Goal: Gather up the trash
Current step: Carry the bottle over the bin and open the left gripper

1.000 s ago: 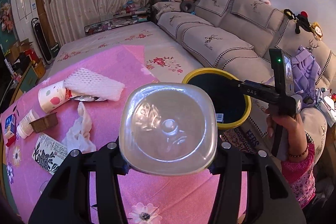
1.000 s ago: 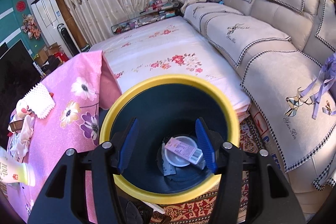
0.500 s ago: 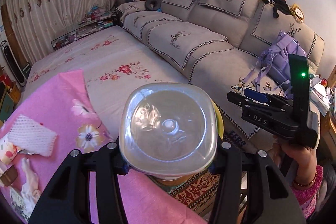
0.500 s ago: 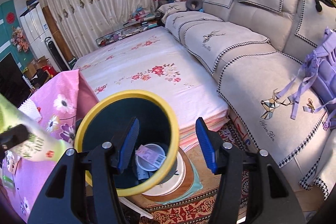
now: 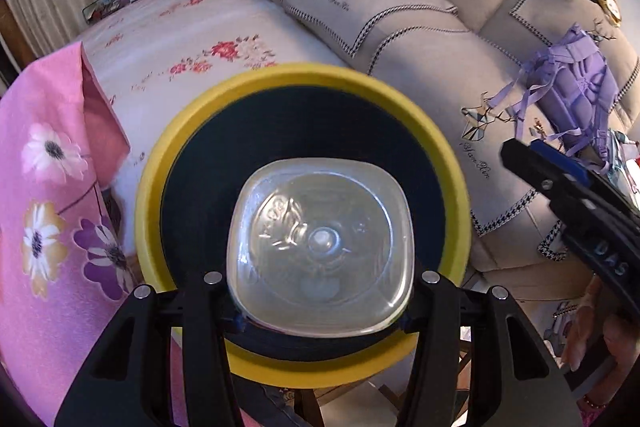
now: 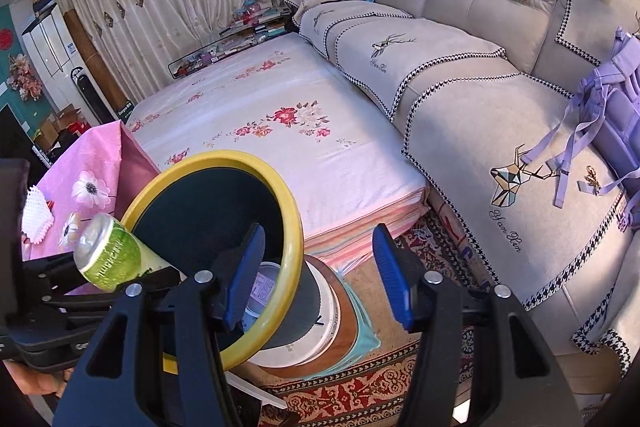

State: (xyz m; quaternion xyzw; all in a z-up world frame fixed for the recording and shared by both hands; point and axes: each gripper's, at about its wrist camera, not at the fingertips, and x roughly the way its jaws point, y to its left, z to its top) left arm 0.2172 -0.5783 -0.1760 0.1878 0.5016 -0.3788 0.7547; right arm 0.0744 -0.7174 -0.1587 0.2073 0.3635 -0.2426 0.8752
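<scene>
Bottle: clear plastic bottle (image 5: 319, 251) with green label, clamped in the left gripper (image 5: 320, 311), base-first over the bin's mouth.
Bin: yellow-rimmed bin (image 5: 452, 163) directly ahead and below.
Right gripper (image 6: 320, 267): jaws apart, nothing between them, left finger beside the rim.
Risk: an off-centre release could bounce the bottle off the rim.
Around: pink tablecloth (image 5: 36, 131) left, sofa (image 5: 400, 39) beyond.
</scene>
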